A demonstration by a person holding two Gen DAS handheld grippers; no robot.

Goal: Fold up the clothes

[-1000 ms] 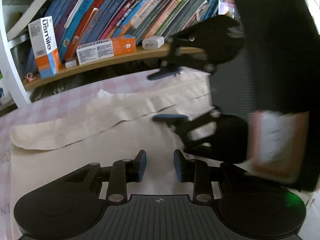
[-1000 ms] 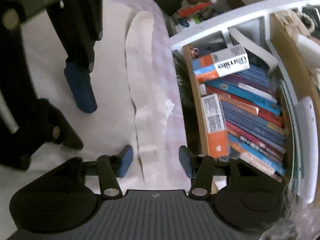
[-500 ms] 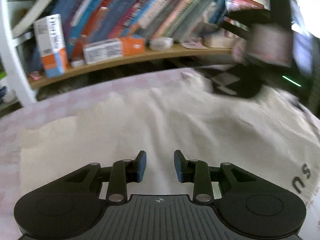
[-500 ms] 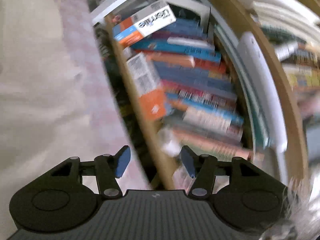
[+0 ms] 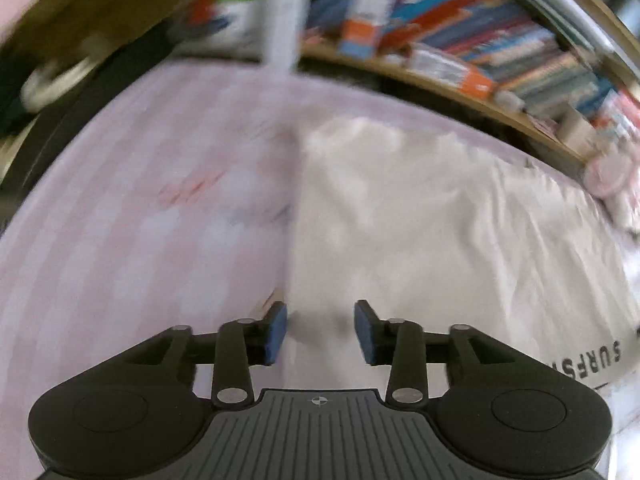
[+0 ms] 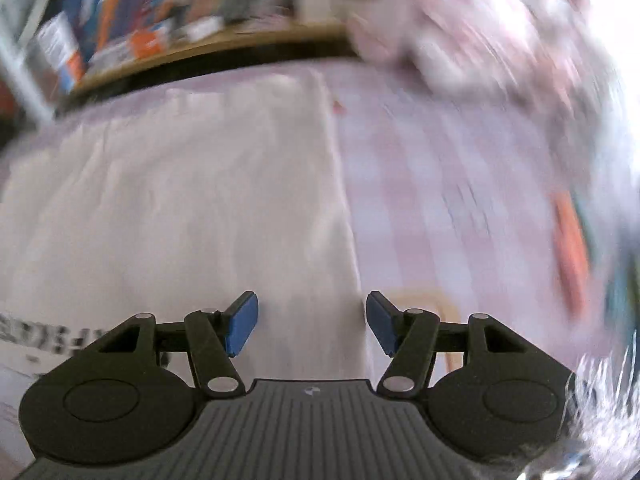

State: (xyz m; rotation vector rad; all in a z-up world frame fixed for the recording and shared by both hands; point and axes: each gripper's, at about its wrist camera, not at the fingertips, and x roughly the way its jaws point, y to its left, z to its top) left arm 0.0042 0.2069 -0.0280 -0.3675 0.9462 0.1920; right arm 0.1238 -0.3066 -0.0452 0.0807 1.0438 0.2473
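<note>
Your left gripper (image 5: 320, 330) and right gripper (image 6: 312, 322) had just been opening, nothing between the pads, each over a side edge of the white shirt (image 5: 440, 232) spread on the pink checked cloth (image 5: 140, 220).

From my left tool, the garment (image 5: 440, 232) lies on the checked cloth (image 5: 140, 240) from twelve to three o'clock; the bookshelf (image 5: 460, 80) stands behind it at one o'clock.

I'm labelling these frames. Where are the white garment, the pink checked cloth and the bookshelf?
white garment (image 5: 440, 232): left wrist view, wrinkled middle.
pink checked cloth (image 6: 440, 184): right wrist view, bare part beside the garment.
bookshelf (image 5: 452, 92): left wrist view, wooden front edge.
</note>
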